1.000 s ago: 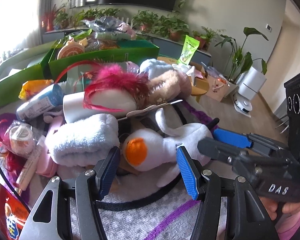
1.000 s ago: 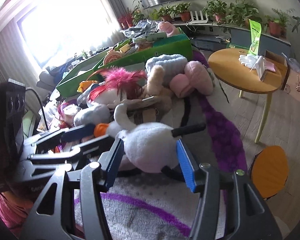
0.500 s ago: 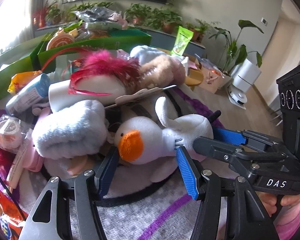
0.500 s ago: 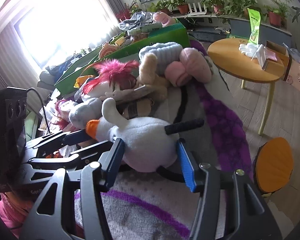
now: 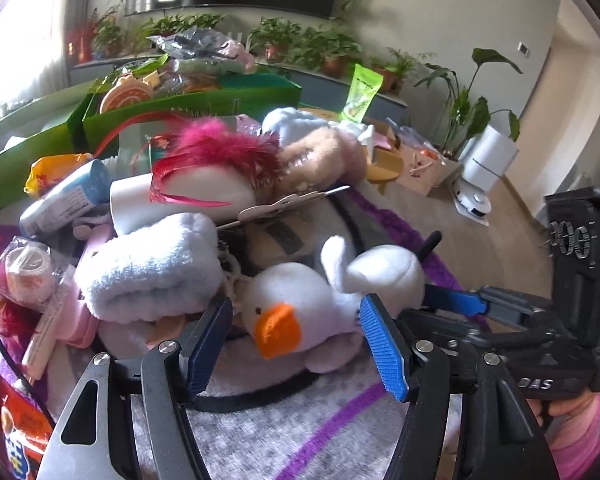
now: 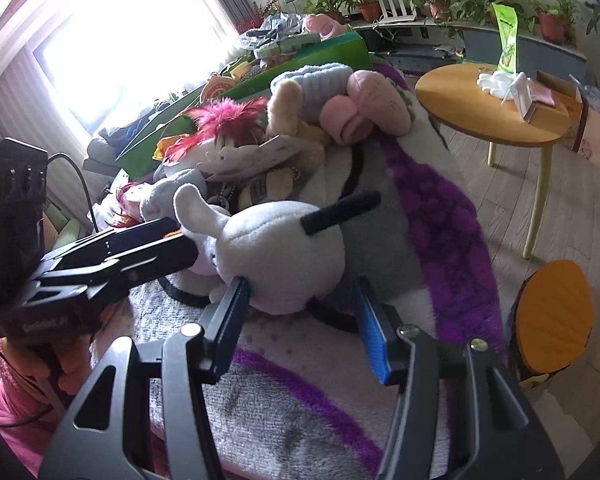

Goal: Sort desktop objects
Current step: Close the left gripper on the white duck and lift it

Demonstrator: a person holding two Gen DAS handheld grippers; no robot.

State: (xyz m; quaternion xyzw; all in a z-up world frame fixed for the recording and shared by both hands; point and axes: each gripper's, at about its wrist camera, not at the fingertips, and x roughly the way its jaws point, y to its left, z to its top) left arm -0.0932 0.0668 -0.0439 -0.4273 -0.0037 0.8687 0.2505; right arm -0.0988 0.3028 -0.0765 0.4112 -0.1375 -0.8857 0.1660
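Note:
A white plush duck (image 5: 300, 304) with an orange beak lies on the grey and purple rug (image 5: 260, 432), at the near edge of a heap of soft toys. My left gripper (image 5: 296, 344) has its jaws opening around the duck's head. The blue pads stand on either side of the head and do not squeeze it. In the right wrist view the duck's round body (image 6: 284, 256), with a black strap sticking out, sits between the fingertips of my right gripper (image 6: 300, 312). That gripper is shut on the near end of the body.
Behind the duck are a pale blue plush roll (image 5: 148, 264), a pink-feathered toy (image 5: 220, 148) and pink plush shoes (image 6: 364, 104). Green boxes (image 5: 204, 100) full of items stand at the back. A round wooden table (image 6: 492, 108) and an orange stool (image 6: 556, 312) are on the right.
The left jaws have spread wider. The duck has sunk towards the rug and its head has tipped, so the beak now points down. The right gripper has come down with the body.

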